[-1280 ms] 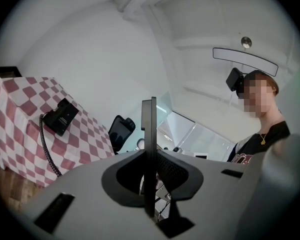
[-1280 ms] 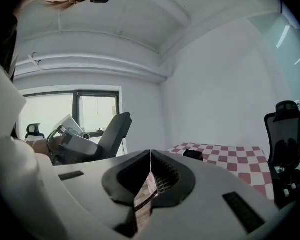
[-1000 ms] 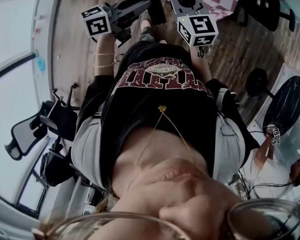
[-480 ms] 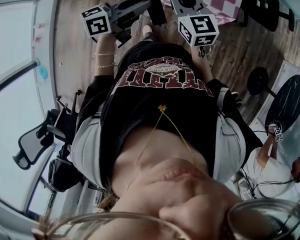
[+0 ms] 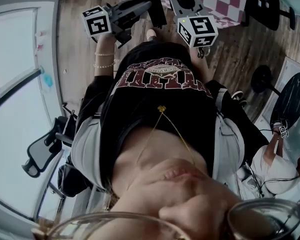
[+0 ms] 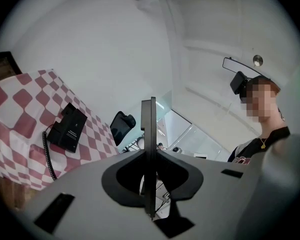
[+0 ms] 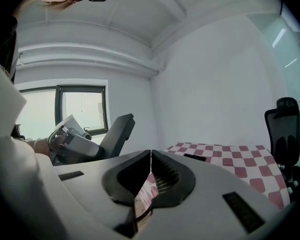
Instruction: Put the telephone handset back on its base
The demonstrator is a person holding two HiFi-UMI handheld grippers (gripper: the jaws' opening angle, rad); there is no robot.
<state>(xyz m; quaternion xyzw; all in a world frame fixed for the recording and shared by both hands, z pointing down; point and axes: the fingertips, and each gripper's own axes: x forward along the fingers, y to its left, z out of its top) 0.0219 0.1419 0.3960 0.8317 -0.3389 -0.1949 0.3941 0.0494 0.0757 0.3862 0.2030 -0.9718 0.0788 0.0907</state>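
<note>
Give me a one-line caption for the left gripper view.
Left gripper, jaws shut and empty, aimed just right of a checkered table bearing a black phone with a coiled cord.

The tablecloth (image 6: 20, 109) is checked red and white. The telephone (image 6: 67, 128) and its coiled cord (image 6: 47, 156) are black. The left gripper (image 6: 149, 101) and right gripper (image 7: 150, 153) are pale grey with black jaw hollows. Their marker cubes (image 5: 96, 21) show black squares on white. The person's shirt (image 5: 160, 104) is black with dark red and white lettering. The plank floor (image 5: 77, 54) is brown.
</note>
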